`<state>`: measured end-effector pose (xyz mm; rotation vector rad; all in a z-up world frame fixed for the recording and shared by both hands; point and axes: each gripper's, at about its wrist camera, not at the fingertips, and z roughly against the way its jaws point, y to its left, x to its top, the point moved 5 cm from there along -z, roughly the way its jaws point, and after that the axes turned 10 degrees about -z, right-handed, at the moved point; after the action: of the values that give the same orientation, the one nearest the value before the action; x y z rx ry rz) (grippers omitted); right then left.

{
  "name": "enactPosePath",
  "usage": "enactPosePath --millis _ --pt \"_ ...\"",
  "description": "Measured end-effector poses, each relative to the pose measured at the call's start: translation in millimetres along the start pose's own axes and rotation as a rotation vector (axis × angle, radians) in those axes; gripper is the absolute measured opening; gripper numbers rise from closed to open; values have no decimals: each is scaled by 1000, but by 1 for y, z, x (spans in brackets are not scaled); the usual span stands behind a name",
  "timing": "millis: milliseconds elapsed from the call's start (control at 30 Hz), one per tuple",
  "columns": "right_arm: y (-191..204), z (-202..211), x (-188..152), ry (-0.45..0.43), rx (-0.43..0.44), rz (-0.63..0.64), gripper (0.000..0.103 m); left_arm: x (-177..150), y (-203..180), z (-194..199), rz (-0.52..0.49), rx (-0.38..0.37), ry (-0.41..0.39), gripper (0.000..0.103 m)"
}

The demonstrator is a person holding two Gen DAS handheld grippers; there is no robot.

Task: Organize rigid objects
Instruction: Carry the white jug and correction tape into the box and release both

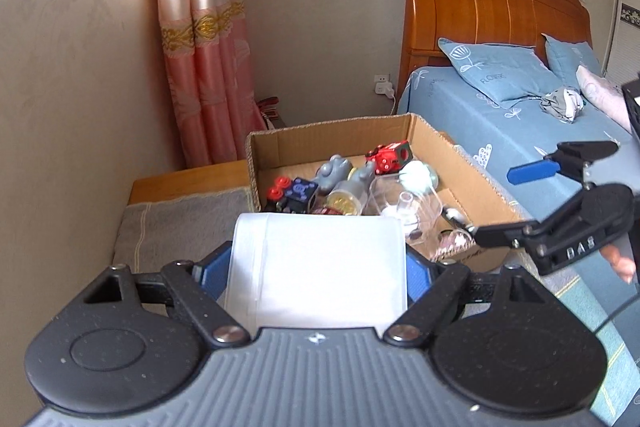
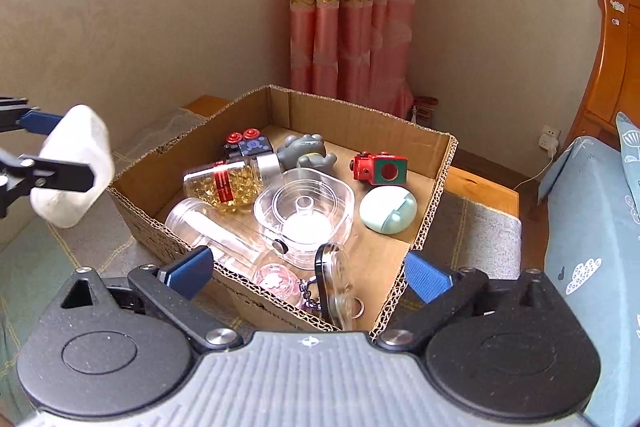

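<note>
left tongs clenched on white container, held short of cardboard box | right tongs released, empty | risk: container dropped onto clear dish, toppled

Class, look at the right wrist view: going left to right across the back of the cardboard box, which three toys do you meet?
Blue block toy with red knobs → grey hippo figure → red and green cube.
</note>
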<state>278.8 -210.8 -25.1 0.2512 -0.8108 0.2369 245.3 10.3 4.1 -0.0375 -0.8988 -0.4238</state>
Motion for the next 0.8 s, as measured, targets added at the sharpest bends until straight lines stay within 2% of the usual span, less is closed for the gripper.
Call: enactPosePath --millis 233,533,700,800 --pt "7 20 -1 -21 -5 -23 103 40 4 -32 -7 -33 33 83" --pt "15 44 -3 -55 -15 -53 103 78 8 -94 13 -70 119 83" --pt "16 55 -3 -83 -25 -71 103 91 11 -125 40 -50 142 83" --pt "15 59 -3 -89 -29 -77 103 96 16 -136 78 -28 142 88"
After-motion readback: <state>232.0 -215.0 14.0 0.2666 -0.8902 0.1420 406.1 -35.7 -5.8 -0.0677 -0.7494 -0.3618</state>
